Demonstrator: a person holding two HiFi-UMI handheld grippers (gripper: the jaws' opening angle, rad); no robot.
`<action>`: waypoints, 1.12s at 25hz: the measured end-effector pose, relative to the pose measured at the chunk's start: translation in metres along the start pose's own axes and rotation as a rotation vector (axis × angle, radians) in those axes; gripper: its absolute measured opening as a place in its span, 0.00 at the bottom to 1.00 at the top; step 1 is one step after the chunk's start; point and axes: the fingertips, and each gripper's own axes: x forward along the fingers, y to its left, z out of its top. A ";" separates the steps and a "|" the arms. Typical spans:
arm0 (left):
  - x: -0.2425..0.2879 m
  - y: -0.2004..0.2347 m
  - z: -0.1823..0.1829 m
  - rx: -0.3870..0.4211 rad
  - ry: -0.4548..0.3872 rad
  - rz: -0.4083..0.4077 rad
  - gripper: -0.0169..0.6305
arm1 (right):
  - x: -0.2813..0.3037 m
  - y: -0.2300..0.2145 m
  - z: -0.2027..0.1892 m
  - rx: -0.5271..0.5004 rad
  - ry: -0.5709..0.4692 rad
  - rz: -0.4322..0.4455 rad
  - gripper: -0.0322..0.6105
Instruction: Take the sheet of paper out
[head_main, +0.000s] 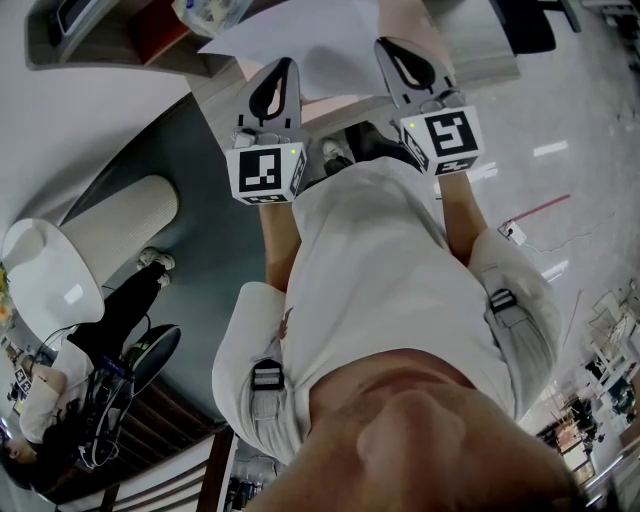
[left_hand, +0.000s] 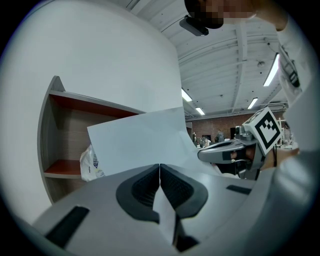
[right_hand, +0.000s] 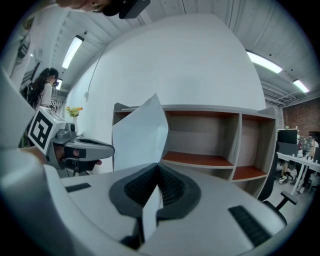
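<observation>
Both grippers are clamped on the sheet of paper (head_main: 310, 45), which is held in the air in front of the shelf unit (right_hand: 210, 160). Can't tell if its far edge sits inside a compartment.

Left gripper (left_hand: 160, 172): fingers closed on one edge, paper pinched between them.

Right gripper (right_hand: 159, 171): fingers closed on the opposite edge, sheet bowing up there.

In the head view the frame cuts off the sheet's top. A plastic bag (left_hand: 89, 162) sits on a shelf, partly hidden behind the sheet, print unreadable.

A grey-framed shelf unit with red-brown wooden boards (right_hand: 200, 160) carries a crumpled clear plastic bag (left_hand: 90, 164) on one board.
</observation>
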 end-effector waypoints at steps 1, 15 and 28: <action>0.000 0.000 0.000 0.000 -0.001 -0.001 0.06 | 0.000 0.000 0.000 0.001 0.000 0.002 0.08; 0.001 -0.003 0.003 0.002 -0.003 -0.003 0.06 | -0.002 0.002 0.001 -0.027 0.003 0.005 0.08; 0.005 -0.004 0.004 0.002 0.001 -0.007 0.06 | -0.002 0.000 0.001 -0.028 0.010 0.006 0.08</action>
